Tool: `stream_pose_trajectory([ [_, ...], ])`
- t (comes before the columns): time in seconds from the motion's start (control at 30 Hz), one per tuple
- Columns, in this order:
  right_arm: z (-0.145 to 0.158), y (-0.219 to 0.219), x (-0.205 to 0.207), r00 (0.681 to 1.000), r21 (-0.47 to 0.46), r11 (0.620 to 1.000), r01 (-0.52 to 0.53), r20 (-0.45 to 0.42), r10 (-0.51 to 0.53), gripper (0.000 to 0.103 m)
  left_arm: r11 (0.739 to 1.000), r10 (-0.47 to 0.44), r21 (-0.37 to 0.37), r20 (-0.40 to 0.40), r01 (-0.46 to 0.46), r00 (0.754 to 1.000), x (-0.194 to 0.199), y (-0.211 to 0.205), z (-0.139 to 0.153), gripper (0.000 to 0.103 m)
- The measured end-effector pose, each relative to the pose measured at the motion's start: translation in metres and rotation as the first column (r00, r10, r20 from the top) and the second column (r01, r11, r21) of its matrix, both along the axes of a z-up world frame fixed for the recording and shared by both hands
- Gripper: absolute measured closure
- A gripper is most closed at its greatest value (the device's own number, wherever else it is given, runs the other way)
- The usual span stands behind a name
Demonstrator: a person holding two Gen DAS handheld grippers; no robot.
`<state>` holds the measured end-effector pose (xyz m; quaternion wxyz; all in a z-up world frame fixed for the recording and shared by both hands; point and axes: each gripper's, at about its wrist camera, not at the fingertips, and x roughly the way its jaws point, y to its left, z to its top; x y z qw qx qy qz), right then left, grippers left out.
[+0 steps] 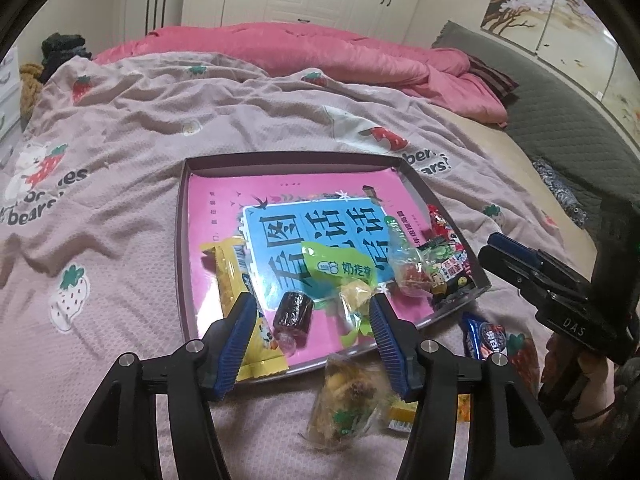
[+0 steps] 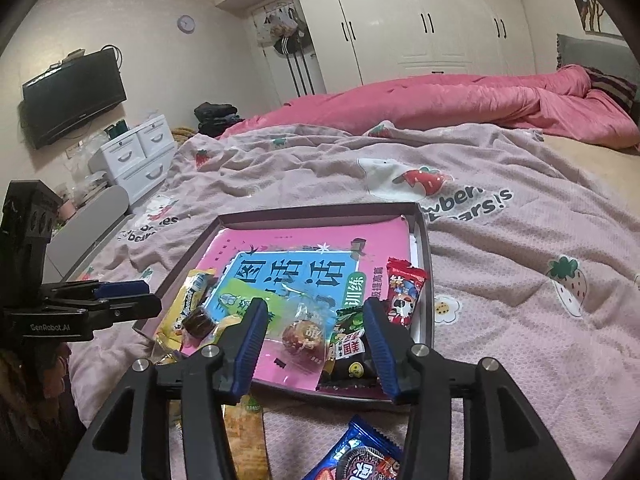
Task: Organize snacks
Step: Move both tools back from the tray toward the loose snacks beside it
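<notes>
White wardrobes [image 2: 420,24], wall-mounted television [image 2: 72,96], white drawers [image 2: 136,156] beside the bed [image 1: 160,120].

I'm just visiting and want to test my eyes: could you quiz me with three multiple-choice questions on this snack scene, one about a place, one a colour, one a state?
1. Where does the blue cookie packet lie?
A. in the tray
B. on the blanket outside the tray
C. on the drawers

2. What colour is the book lining the tray?
A. pink
B. white
C. black

3. What is the left gripper holding?
A. a red packet
B. the tray's rim
C. nothing

Answers: 1 B, it sits on the blanket nearer than the tray's rim; 2 A, pink cover with a blue panel; 3 C, nothing sits between its pads.
</notes>
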<state>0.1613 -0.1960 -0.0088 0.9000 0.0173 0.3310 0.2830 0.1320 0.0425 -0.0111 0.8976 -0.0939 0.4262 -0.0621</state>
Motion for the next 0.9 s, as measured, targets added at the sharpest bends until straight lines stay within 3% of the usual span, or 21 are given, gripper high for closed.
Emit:
stream_pose_trajectory([
  [0.6, 0.011, 0.003, -0.021, 0.999, -0.012, 1.000, -0.021, 0.033, 0.021, 0.049, 0.999, -0.012, 0.030, 0.012, 0.012, 1.000, -0.016, -0.006, 0.009, 0.042],
  [0.73, 0.012, 0.005, -0.028, 0.999, -0.019, 0.999, -0.029, 0.035, 0.030, 0.048, 0.999, -0.003, 0.048, 0.012, 0.003, 1.000, -0.020, -0.008, 0.011, 0.035],
  [0.9, 0.013, 0.009, -0.036, 0.998, -0.037, 0.999, -0.038, 0.045, 0.040, 0.042, 0.999, 0.000, 0.035, -0.004, 0.000, 1.000, -0.025, -0.010, 0.009, 0.034],
])
